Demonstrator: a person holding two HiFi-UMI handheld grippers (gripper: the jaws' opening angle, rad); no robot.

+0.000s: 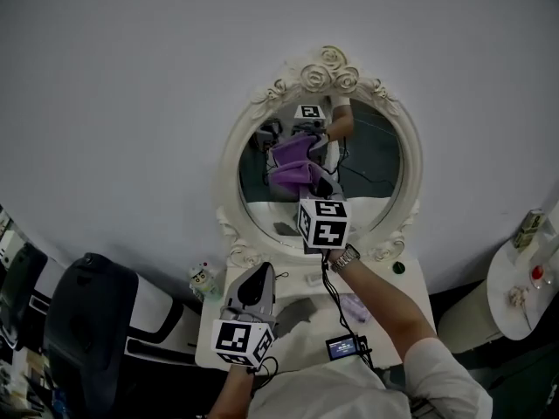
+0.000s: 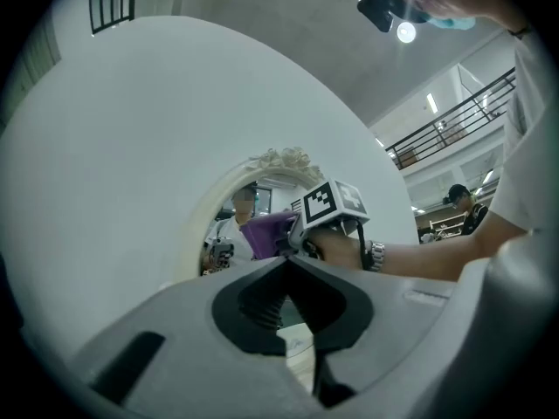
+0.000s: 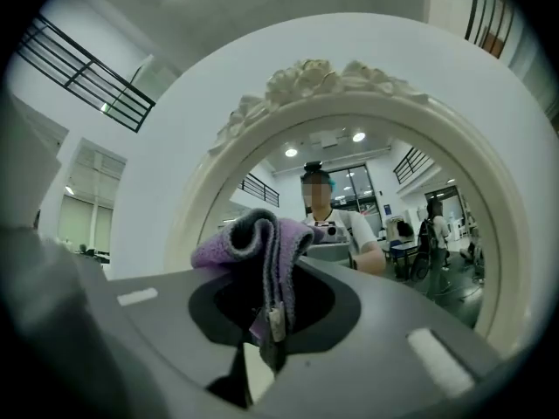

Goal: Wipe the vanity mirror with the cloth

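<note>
An oval vanity mirror [image 1: 365,160] in a white frame carved with roses stands against the grey wall. My right gripper [image 1: 317,184] is raised to the glass and shut on a purple cloth [image 1: 293,166], which lies against the left-centre of the mirror with its reflection just above. The right gripper view shows the cloth [image 3: 260,238] bunched and pinched between the jaws of that gripper [image 3: 272,288], with the mirror frame [image 3: 210,190] close ahead. My left gripper [image 1: 256,279] hangs low over the vanity table, shut and empty. In its own view the left gripper [image 2: 286,267] points up at the mirror [image 2: 212,212].
The white vanity table [image 1: 412,293] carries a small bottle [image 1: 203,278] at its left and a green knob [image 1: 398,268] at its right. A black chair [image 1: 87,321] stands at the left. A round white side table [image 1: 511,278] with small items is at the right.
</note>
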